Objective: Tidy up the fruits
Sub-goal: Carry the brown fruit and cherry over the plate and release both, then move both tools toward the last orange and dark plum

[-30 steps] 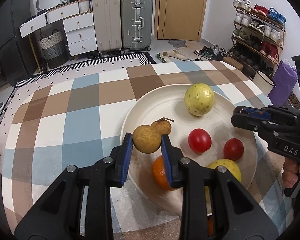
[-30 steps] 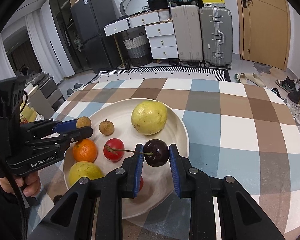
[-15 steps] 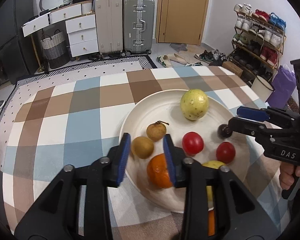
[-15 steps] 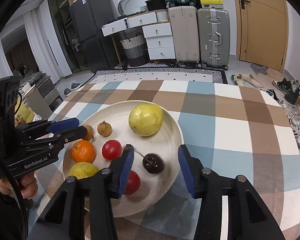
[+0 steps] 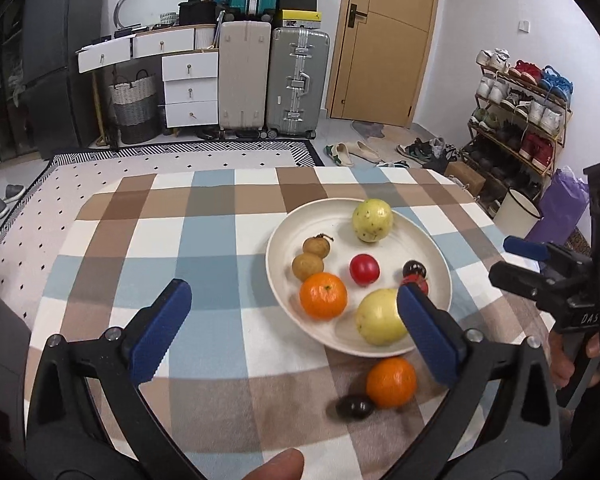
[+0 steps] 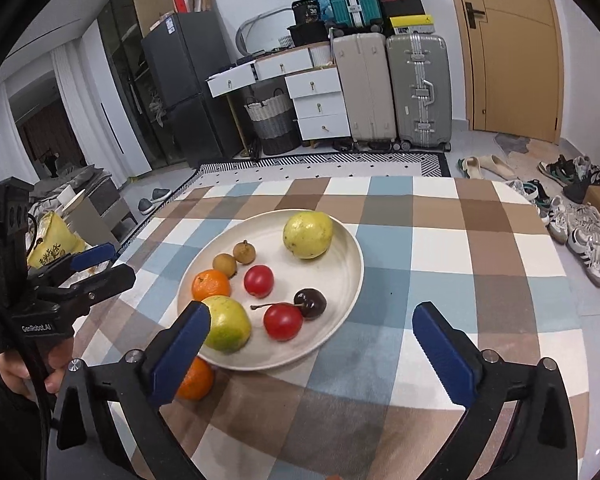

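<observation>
A cream plate on the checked cloth holds a green guava, two longans, two red tomatoes, a dark cherry with its stem, an orange and a yellow guava. On the cloth in front of the plate lie a second orange and a small dark fruit. My left gripper hangs back from the plate's near left rim, jaws opening wide, gripping nothing. My right gripper hovers before the near rim, jaws also opening, holding nothing.
The checked tablecloth covers the table, with its far edge toward the suitcases and drawers. A shoe rack stands at the right. A yellow bag sits beyond the table's left edge. A person's fingertip shows at the bottom.
The left gripper let go of the longan and the right let go of the cherry; both fruits now lie on the plate. Both grippers drew back and up with jaws spread wide.
</observation>
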Tool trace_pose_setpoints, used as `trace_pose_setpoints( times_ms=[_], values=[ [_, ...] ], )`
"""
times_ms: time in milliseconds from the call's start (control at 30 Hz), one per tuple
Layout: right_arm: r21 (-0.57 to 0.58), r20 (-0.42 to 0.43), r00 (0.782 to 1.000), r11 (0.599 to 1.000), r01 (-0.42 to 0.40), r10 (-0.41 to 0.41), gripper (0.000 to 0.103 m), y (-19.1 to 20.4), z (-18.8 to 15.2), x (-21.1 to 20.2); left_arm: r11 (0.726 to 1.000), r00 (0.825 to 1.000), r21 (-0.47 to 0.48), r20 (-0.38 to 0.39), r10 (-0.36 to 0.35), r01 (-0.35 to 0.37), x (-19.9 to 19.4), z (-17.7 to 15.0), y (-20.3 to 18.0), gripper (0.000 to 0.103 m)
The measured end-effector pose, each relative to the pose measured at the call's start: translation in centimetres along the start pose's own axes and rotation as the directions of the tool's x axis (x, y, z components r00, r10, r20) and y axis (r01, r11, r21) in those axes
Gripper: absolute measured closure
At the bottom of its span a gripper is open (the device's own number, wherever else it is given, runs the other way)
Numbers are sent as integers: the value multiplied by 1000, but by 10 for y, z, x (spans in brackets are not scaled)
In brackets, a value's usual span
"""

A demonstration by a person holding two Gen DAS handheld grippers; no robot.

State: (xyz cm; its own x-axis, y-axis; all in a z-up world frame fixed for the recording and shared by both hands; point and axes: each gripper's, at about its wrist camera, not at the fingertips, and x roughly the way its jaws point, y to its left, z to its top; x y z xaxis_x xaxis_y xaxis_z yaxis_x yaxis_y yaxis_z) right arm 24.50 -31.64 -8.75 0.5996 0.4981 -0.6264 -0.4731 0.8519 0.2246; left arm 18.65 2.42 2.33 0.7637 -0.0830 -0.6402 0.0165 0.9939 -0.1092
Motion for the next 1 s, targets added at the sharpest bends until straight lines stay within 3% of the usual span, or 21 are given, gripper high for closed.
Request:
trace_pose_setpoints(
  times_ms=[500, 1000],
  values=[
    [-32, -49, 999, 999, 22, -24, 0, 21, -30, -23, 999, 999, 18, 15, 45, -45, -51, -31, -1, 1],
    [18, -161, 987, 1000, -5, 8, 0, 29, -61, -4, 999, 999, 4, -42, 32, -32, -43, -62, 4, 1]
  ],
)
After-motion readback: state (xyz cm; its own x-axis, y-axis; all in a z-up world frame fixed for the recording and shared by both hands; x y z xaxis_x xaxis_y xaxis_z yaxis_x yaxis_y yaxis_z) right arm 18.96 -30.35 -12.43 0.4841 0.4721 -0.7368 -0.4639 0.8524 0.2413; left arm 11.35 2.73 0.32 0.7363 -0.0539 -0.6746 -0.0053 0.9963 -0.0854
